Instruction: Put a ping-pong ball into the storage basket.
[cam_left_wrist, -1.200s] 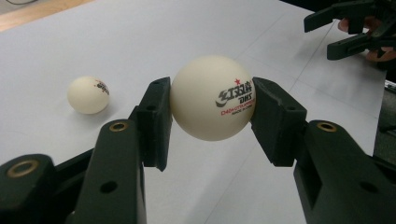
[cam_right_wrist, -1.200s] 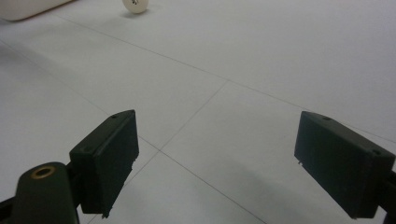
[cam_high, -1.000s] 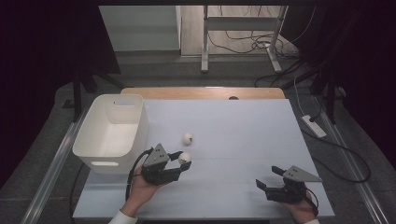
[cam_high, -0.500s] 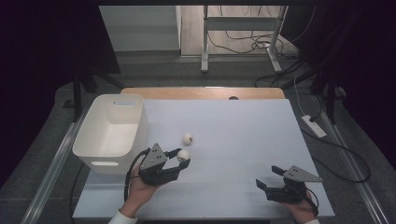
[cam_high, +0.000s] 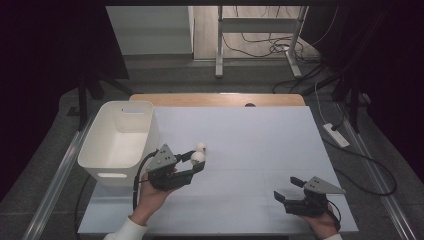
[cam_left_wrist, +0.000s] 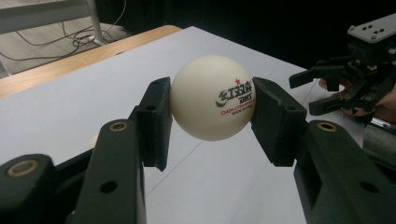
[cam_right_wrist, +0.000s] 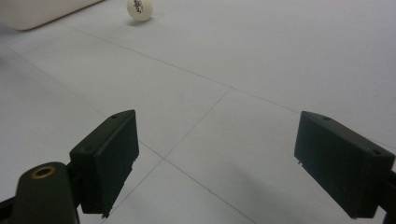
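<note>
My left gripper (cam_high: 196, 160) is shut on a white ping-pong ball (cam_left_wrist: 212, 98), which carries a red star and black print; the same ball (cam_high: 198, 156) sits between the jaws a little above the table. A second white ball (cam_high: 201, 147) lies on the white tabletop just beyond it, and shows far off as a ball (cam_right_wrist: 139, 8) in the right gripper view. My right gripper (cam_high: 284, 191) rests near the front right of the table, open, with nothing between its fingers (cam_right_wrist: 108, 158). It also appears as the other gripper (cam_left_wrist: 345, 79) in the left gripper view.
A white bin (cam_high: 119, 140) stands at the table's left side, just left of my left gripper. The white tabletop (cam_high: 260, 145) stretches between the two grippers. A wooden strip (cam_high: 220, 99) runs along the far edge. Cables and a power strip (cam_high: 336, 135) lie on the floor at right.
My left gripper has lifted slightly and shifted toward the bin side with the ball in it, nearer the loose ball. The right gripper has stayed put.
</note>
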